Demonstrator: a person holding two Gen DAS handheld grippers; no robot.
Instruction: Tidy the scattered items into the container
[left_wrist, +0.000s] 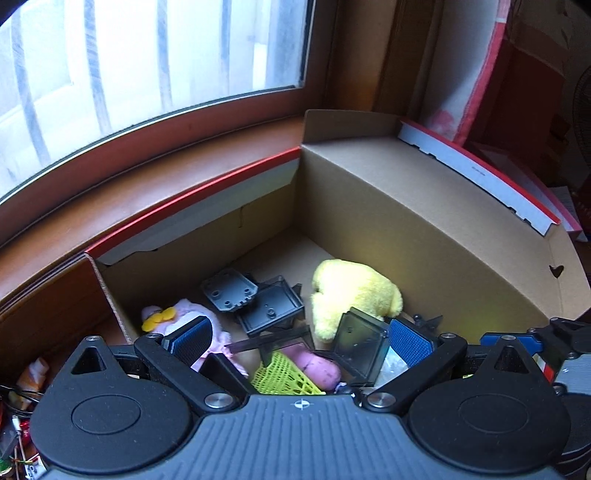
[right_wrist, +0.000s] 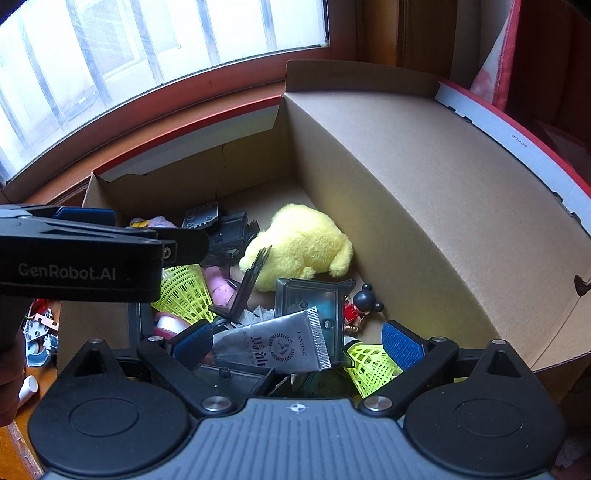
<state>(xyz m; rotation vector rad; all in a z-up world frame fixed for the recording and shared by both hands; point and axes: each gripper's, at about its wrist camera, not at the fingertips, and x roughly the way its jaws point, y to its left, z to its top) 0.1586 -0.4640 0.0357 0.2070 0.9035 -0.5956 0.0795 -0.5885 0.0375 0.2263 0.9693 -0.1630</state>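
Note:
A cardboard box (left_wrist: 424, 221) (right_wrist: 424, 192) holds a yellow plush (left_wrist: 351, 291) (right_wrist: 303, 247), a pink plush (left_wrist: 184, 314), dark plastic cases (left_wrist: 269, 306) (right_wrist: 314, 299), yellow-green shuttlecocks (left_wrist: 284, 376) (right_wrist: 184, 291), a silver tube (right_wrist: 273, 345) and a small mouse figure (right_wrist: 364, 302). My left gripper (left_wrist: 299, 341) is open and empty above the box's near left part; it also shows in the right wrist view (right_wrist: 155, 229). My right gripper (right_wrist: 297, 341) is open and empty over the silver tube; its fingertips (left_wrist: 517, 338) show at the right of the left wrist view.
The box stands on a red-brown wooden sill (left_wrist: 184, 166) under a barred window (left_wrist: 129, 62). Small loose items (left_wrist: 22, 406) (right_wrist: 37, 332) lie outside the box at the left. Red cartons (left_wrist: 535, 110) stand at the right.

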